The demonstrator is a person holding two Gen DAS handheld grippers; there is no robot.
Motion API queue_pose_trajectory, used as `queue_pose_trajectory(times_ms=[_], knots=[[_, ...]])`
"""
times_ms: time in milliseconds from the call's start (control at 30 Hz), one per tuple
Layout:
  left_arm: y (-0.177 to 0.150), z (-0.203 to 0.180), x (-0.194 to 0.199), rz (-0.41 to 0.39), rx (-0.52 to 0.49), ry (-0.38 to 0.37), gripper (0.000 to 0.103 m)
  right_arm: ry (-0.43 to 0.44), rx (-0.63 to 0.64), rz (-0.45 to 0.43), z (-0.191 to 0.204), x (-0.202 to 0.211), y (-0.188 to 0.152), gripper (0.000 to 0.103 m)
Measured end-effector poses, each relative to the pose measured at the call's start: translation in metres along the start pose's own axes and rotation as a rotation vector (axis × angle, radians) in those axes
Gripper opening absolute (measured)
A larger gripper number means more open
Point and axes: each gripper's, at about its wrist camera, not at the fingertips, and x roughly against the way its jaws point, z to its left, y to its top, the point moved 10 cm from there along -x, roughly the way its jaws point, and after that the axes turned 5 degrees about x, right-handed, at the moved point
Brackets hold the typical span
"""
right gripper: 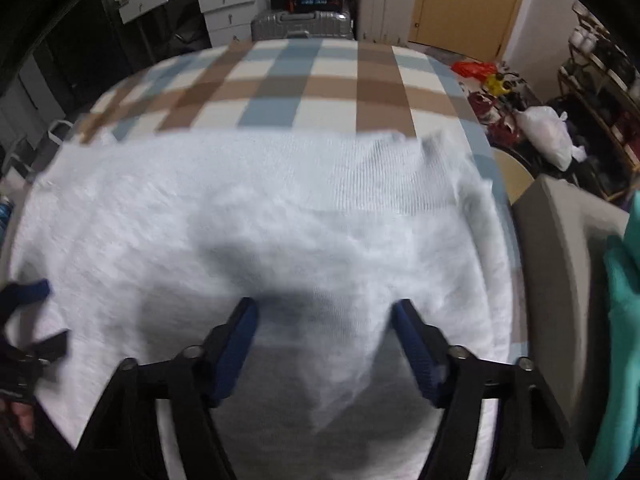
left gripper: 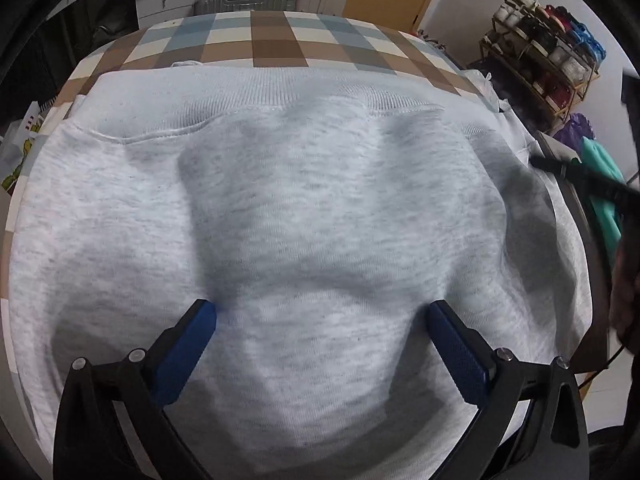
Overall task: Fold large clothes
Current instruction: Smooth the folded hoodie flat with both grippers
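Observation:
A light grey sweatshirt (left gripper: 312, 200) lies spread on the checked bed cover (left gripper: 272, 40), its ribbed hem toward the far side. My left gripper (left gripper: 322, 310) is open just above the cloth, blue pads wide apart, holding nothing. My right gripper (right gripper: 324, 308) is also open over the sweatshirt (right gripper: 280, 208) near its right part, empty; this view is blurred. The right gripper's tip (left gripper: 576, 176) shows at the right edge of the left wrist view. The left gripper (right gripper: 28, 320) shows at the left edge of the right wrist view.
The checked bed cover (right gripper: 304, 80) runs beyond the garment. A silver suitcase (right gripper: 304, 22) and white drawers (right gripper: 224, 0) stand behind the bed. A shoe rack (left gripper: 544, 52) and bags (right gripper: 548, 136) are at the right, with a grey box (right gripper: 568, 240) and teal cloth (right gripper: 624, 300) close by.

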Motion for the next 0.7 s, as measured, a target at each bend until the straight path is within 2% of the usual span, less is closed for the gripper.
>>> queue_pose_trajectory(times_ms=[67,133,200,233,300,367,400,467,500,567,633,700], knots=[[0.000,0.001,0.005,-0.011,-0.006,-0.007,0.102,0.000,-0.014,-0.047,0.000,0.009,0.022,0.056],[0.003,0.003,0.006,-0.015,-0.019,-0.005,0.102,-0.020,0.005,-0.007,0.004,-0.010,0.032,0.056],[-0.012,-0.002,0.021,-0.017,-0.025,-0.008,0.102,-0.035,0.038,0.071,0.008,-0.040,0.028,0.045],[-0.013,-0.002,0.021,-0.012,-0.030,-0.007,0.102,-0.070,0.053,0.125,0.008,-0.061,0.020,0.045],[-0.012,-0.002,0.020,-0.008,-0.030,-0.009,0.102,-0.083,0.035,0.071,0.008,-0.070,0.026,0.047],[-0.012,-0.002,0.020,0.001,-0.028,-0.009,0.102,-0.137,0.045,0.097,0.010,-0.069,0.028,0.046],[-0.012,-0.002,0.020,0.004,-0.028,-0.010,0.102,-0.152,0.061,0.112,0.013,-0.068,0.031,0.036],[-0.012,-0.002,0.020,0.011,-0.029,-0.012,0.102,-0.131,0.072,0.088,0.024,-0.056,0.044,0.018],[-0.012,-0.002,0.020,0.014,-0.028,-0.015,0.102,-0.111,0.050,0.045,0.029,-0.046,0.052,0.024],[-0.012,-0.002,0.021,0.023,-0.025,-0.025,0.102,-0.031,0.013,0.017,0.043,-0.040,0.062,0.026],[-0.013,-0.002,0.021,0.027,-0.025,-0.022,0.102,0.044,0.005,0.032,0.064,-0.045,0.064,0.025],[-0.013,-0.003,0.022,0.041,-0.022,-0.036,0.102,0.022,0.040,0.097,0.081,-0.066,0.054,0.024]])
